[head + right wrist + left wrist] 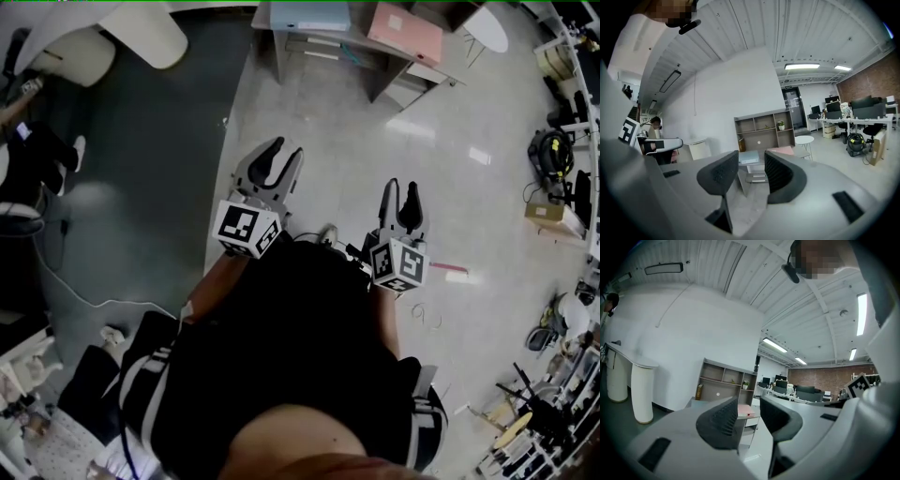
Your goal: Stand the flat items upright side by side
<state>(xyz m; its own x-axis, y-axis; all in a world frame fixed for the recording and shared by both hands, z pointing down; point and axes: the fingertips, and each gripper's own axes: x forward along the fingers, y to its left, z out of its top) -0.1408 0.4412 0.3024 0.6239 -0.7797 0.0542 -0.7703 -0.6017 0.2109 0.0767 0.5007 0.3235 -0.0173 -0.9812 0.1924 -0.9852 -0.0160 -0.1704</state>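
Observation:
Two flat items lie on a small grey table (281, 42) some way ahead: a light blue one (309, 14) and a pink one (405, 33). Through the right gripper view I see the blue item (749, 157) and the pink item (782, 151) lying flat beyond the jaws. The left gripper view shows only the pink item (745, 411). My left gripper (269, 164) and right gripper (401, 199) are held in front of the person's body, well short of the table. Each stands open with nothing between its jaws: left gripper (749, 416), right gripper (751, 172).
A grey open shelf unit (764, 127) stands against the white wall behind the table. A round white side table (487, 28) is at its right. Equipment and cables (553, 155) line the right side of the glossy floor. A white counter (628, 362) is at the left.

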